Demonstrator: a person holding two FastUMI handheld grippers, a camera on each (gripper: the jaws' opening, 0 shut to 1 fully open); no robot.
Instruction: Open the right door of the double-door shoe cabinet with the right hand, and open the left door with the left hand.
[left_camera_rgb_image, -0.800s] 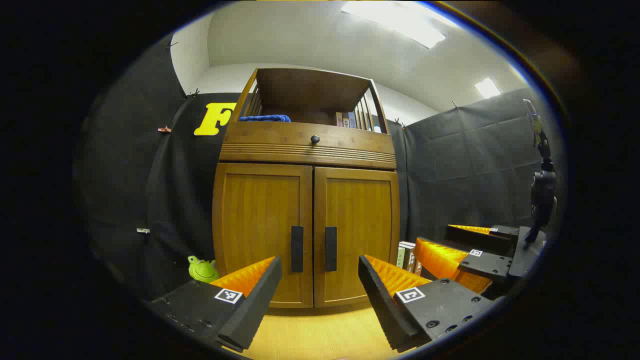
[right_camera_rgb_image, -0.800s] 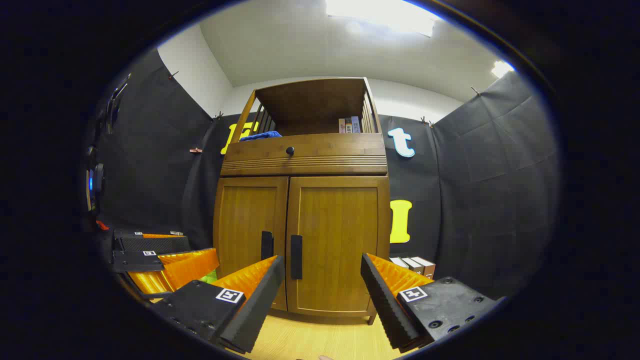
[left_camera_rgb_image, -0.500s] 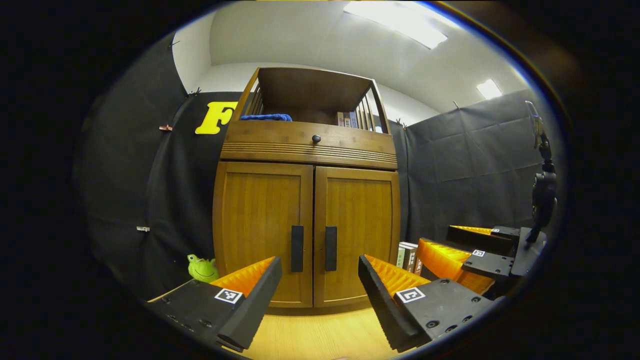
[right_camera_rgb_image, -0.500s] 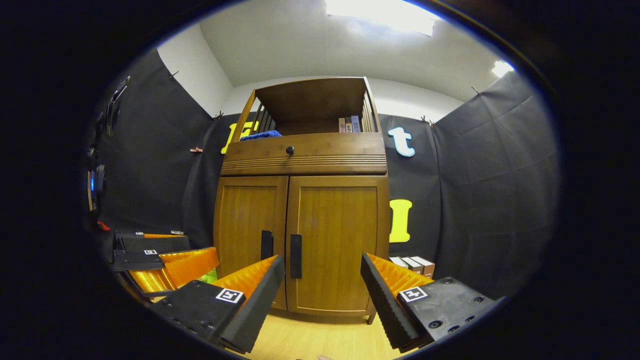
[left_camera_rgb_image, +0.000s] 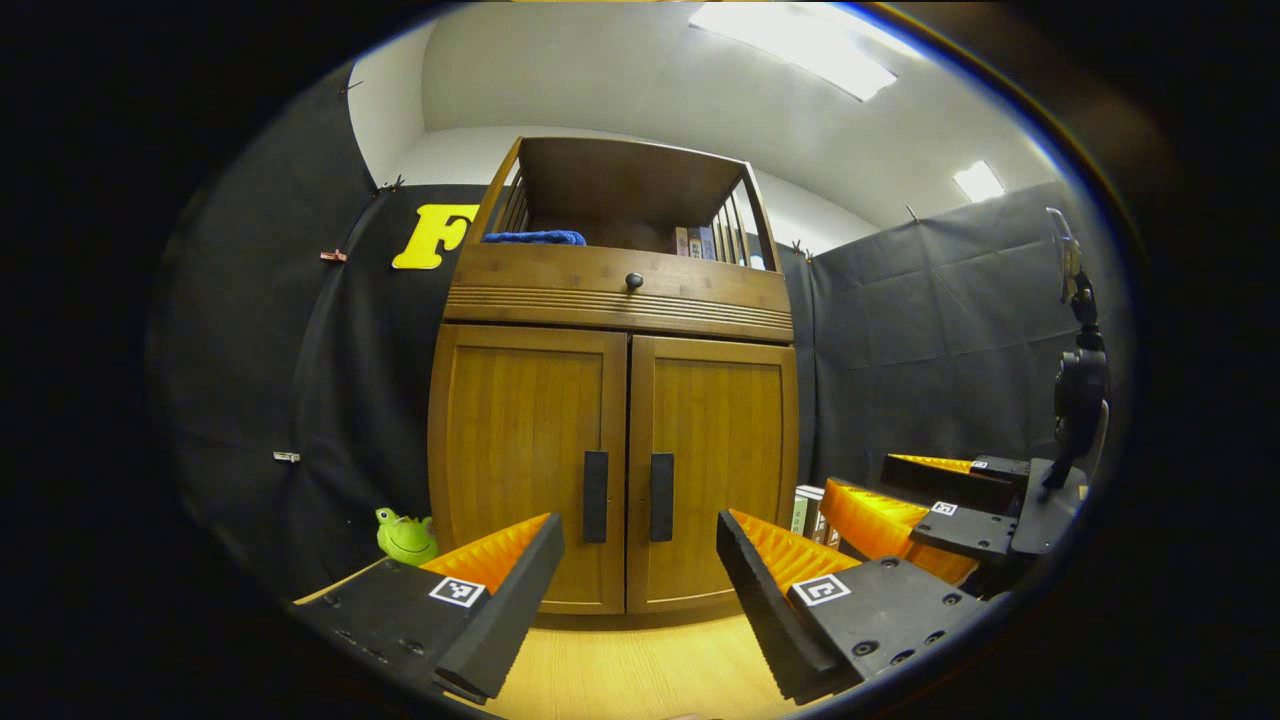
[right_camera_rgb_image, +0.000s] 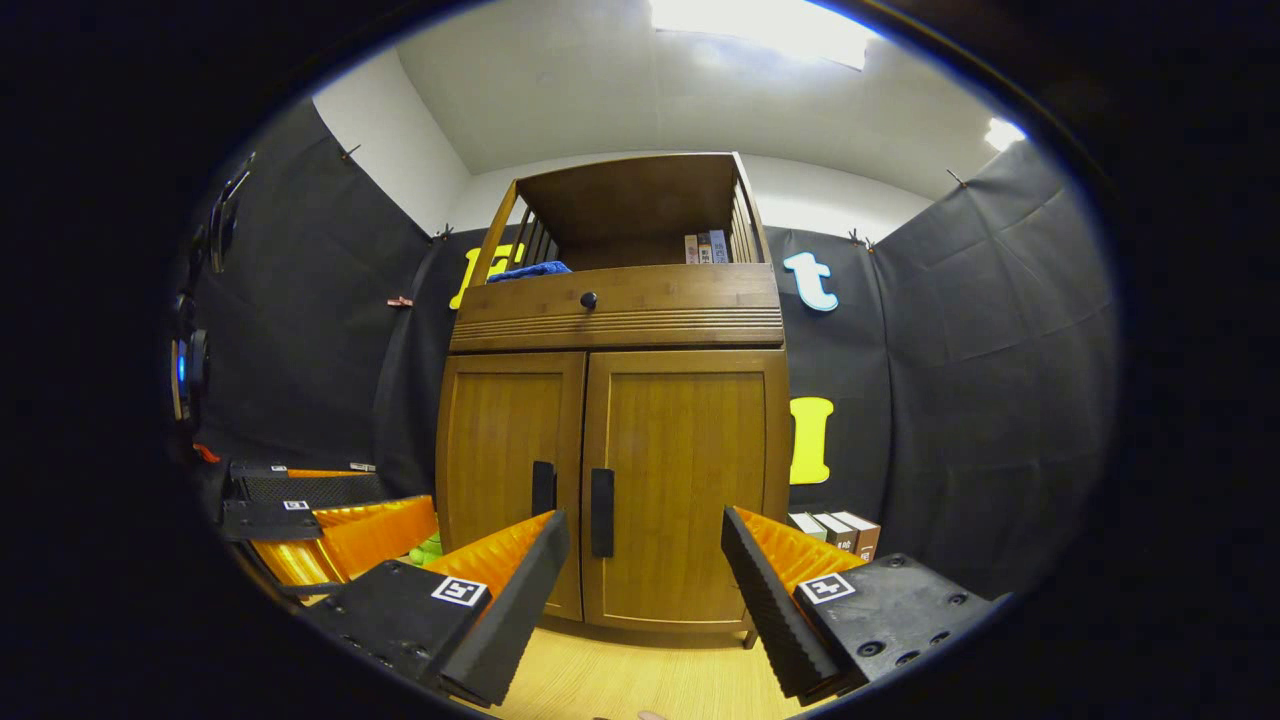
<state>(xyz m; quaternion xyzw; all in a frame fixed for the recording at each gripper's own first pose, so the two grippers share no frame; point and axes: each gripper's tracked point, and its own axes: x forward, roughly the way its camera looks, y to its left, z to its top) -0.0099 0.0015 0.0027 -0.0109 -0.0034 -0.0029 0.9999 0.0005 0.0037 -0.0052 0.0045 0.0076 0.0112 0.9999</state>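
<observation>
Right gripper view: right tool (right_camera_rgb_image: 645, 560) spread, apart from closed right door (right_camera_rgb_image: 685, 490).

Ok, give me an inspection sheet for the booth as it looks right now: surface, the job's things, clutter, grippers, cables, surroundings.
Surface: pale wood floor in front of the cabinet.
Job's things: shoe cabinet; left door and right door both closed; left handle and right handle side by side at the centre seam, neither gripped.
Clutter: green frog toy on the floor left of the cabinet; boxes on the floor to its right; blue cloth and books on the top shelf.
Grippers: left gripper open, short of the doors; right gripper open, short of the doors.
Cables: nothing seen.
Surroundings: black cloth walls; ceiling lights.
</observation>
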